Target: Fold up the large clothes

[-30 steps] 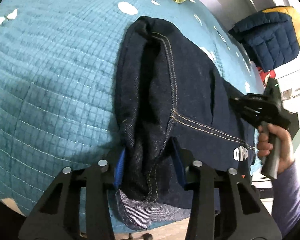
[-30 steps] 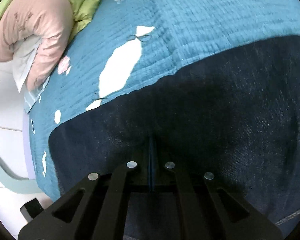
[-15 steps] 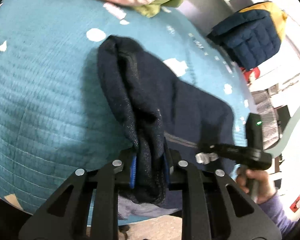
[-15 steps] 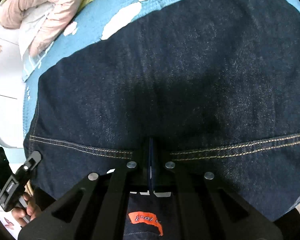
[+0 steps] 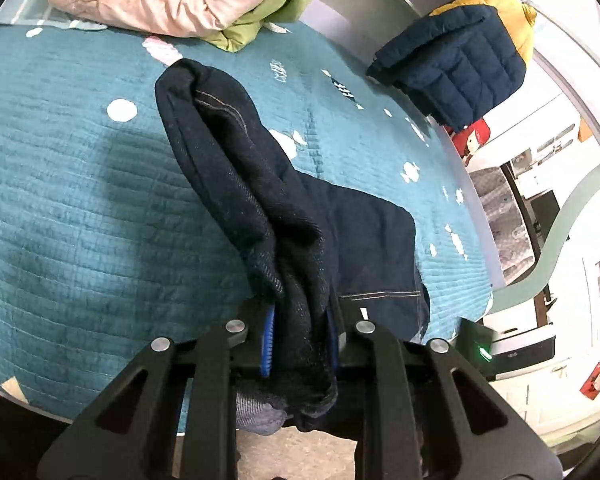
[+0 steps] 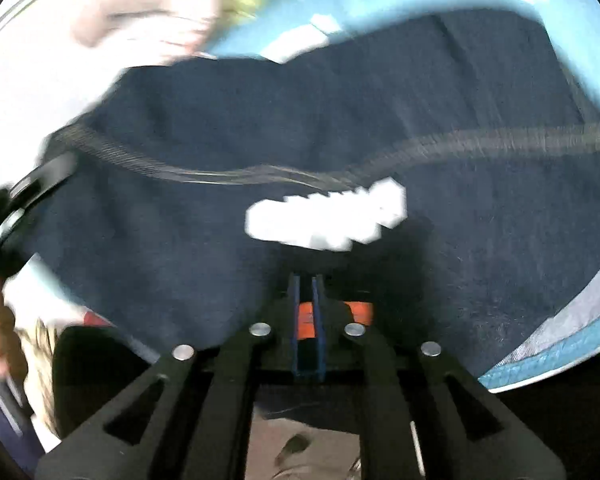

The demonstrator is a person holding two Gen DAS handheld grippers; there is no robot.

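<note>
While the right wrist view is motion-blurred, the left wrist view is sharp: one pair of dark denim jeans lies bunched on the teal quilted bed, running from near the far edge toward the near edge and overhanging it. Left gripper: fingers clamped on a thick bundle of denim at the near edge, blue pads pressed against cloth on both sides. Right gripper: the two blue pads stand slightly apart with an orange patch showing between them and denim draped just ahead; too blurred to say whether any cloth is pinched, so cannot tell. One white label sits on the denim in front of the right fingers, next to one line of pale stitching.

Other items, counted: one pink padded garment and one green one heaped at the bed's far edge; one navy-and-yellow puffer jacket by the far right corner. One green indicator light glows on a black unit just right of the left gripper.
</note>
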